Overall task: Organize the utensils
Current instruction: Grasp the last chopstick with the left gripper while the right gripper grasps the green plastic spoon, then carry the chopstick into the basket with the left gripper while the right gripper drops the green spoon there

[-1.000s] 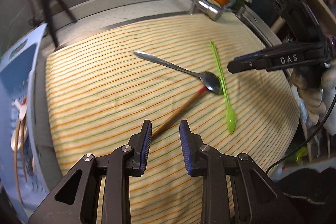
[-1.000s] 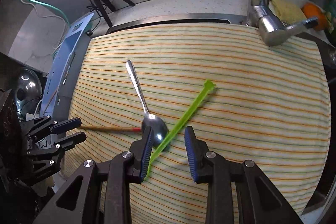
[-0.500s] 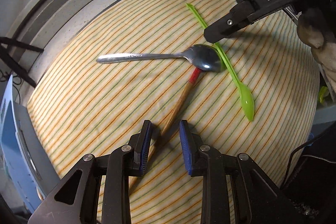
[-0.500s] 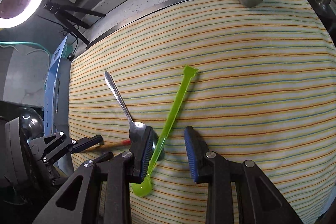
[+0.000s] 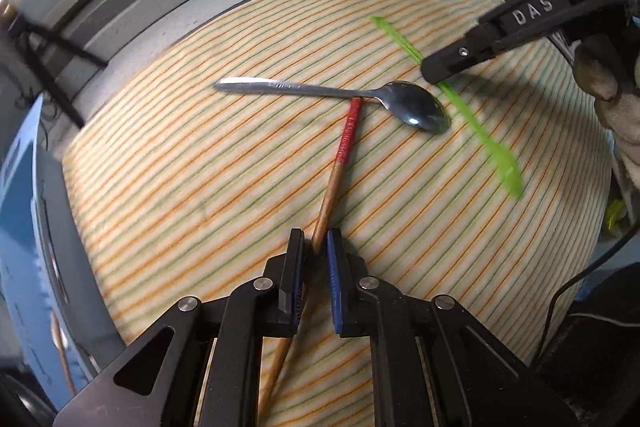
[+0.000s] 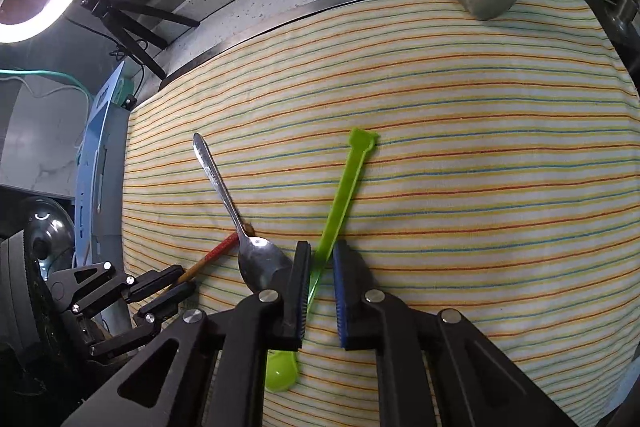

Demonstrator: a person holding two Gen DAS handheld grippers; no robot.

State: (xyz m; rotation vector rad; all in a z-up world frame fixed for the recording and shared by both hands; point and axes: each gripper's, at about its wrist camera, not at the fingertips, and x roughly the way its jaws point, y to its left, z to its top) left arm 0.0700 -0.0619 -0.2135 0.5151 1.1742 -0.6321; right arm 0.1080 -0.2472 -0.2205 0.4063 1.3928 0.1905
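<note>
Now, both grips land:
Landmark: metal spoon (image 5: 416, 105), lying on the striped cloth (image 5: 200, 167).
Left gripper (image 5: 314, 247): jaws have just been closing; they now pinch the wooden chopstick (image 5: 334, 183), whose red tip touches the spoon's neck.
Right gripper (image 6: 320, 263): jaws have just been closing too; they now pinch the green plastic spoon (image 6: 342, 195) just beside the metal spoon's bowl.
Change: half a second ago both pairs of jaws straddled their utensils, spread.
Meaning: two utensils look ready to lift; the metal spoon is left.
</note>
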